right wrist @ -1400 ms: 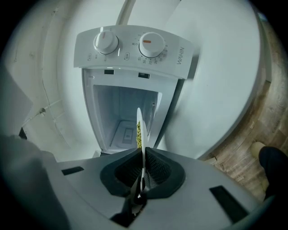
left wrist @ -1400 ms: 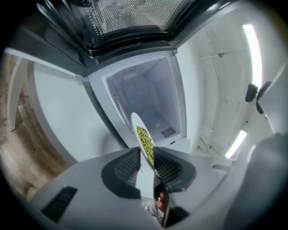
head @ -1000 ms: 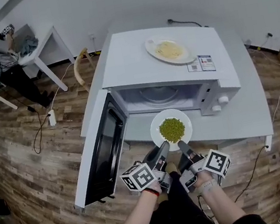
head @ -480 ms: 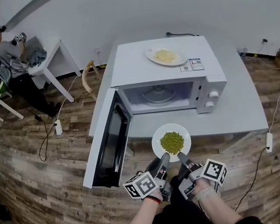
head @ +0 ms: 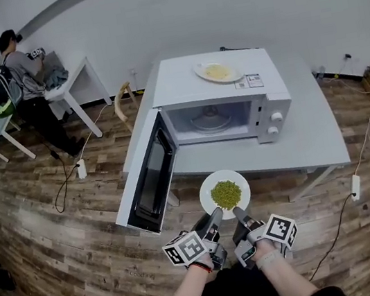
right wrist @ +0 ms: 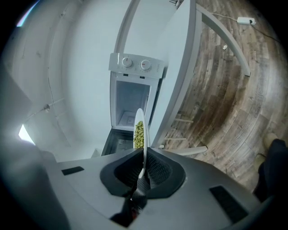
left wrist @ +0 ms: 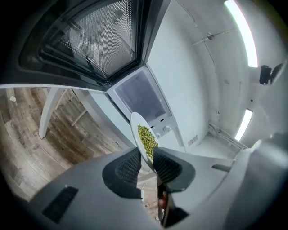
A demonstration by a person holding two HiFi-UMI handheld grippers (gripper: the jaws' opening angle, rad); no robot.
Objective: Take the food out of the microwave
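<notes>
A white plate point(head: 209, 201) heaped with green peas point(head: 226, 194) hangs in the air in front of the table edge, outside the white microwave point(head: 216, 82). My left gripper point(head: 215, 214) is shut on the plate's near-left rim and my right gripper point(head: 238, 211) is shut on its near-right rim. The plate point(left wrist: 135, 123) passes edge-on between the dark ribbed pads in the left gripper view, with peas point(left wrist: 146, 139) on it. The plate's rim point(right wrist: 140, 117) is pinched the same way in the right gripper view. The microwave door point(head: 149, 178) stands wide open to the left, its cavity point(head: 212, 119) showing a bare turntable.
A second plate of pale food point(head: 217, 71) rests on the microwave's top. The microwave stands on a grey table point(head: 310, 137). A person point(head: 22, 79) stands at a white desk point(head: 75, 81) at the far left. Cables and a power strip point(head: 355, 187) lie on the wooden floor.
Both grippers have drawn back from the microwave with the plate of peas, which has come off over the table's front edge. The person at the desk shifted slightly.
</notes>
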